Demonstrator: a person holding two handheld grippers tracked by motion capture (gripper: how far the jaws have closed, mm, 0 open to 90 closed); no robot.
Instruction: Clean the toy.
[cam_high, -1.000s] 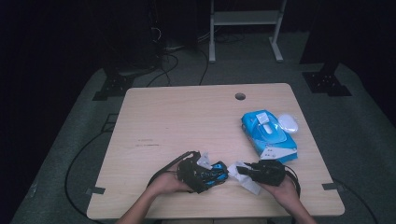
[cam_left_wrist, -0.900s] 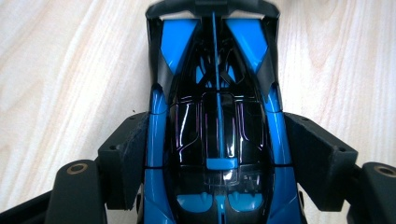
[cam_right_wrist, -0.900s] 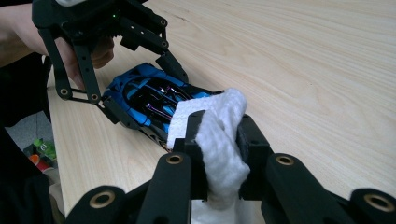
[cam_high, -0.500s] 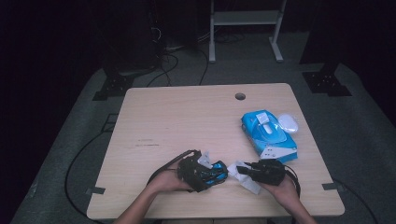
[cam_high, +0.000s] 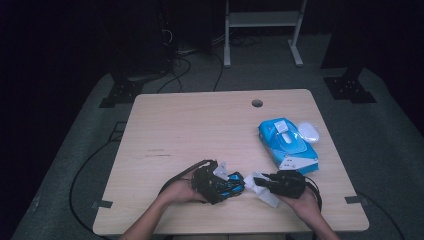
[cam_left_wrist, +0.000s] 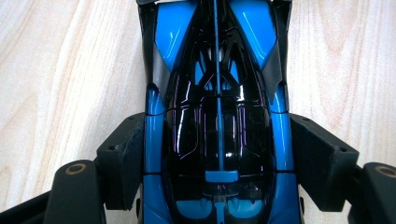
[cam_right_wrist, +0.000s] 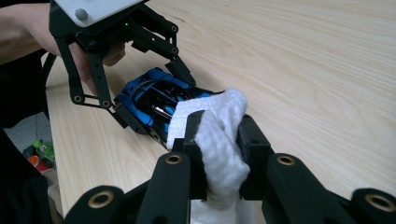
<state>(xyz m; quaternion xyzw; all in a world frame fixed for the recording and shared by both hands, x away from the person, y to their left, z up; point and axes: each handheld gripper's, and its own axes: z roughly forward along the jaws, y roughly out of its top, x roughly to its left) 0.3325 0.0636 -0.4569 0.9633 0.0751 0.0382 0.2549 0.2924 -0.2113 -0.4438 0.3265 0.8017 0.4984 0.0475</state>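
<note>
Almost nothing is changed since a second ago: both hands are kept in place near the front edge of the table (cam_high: 165, 125), and the same grips are seen in the earlier high views. The blue and black toy car (cam_left_wrist: 218, 116) is clamped across its sides by the left gripper (cam_high: 212, 182), its pads pressed on the blue flanks, with the car resting on the wood just left of the right gripper (cam_high: 272, 182). A white wipe (cam_right_wrist: 219, 140) is pinched between the nearly closed jaws of the right gripper, and its bunched end is laid against the nose of the car (contact looks light). The stillness is judged to mean that wiping is under way with short strokes, not finished. The pack of wipes (cam_high: 287, 145) lies well apart at the right of the table, beside a small white lid (cam_high: 308, 131)
</note>
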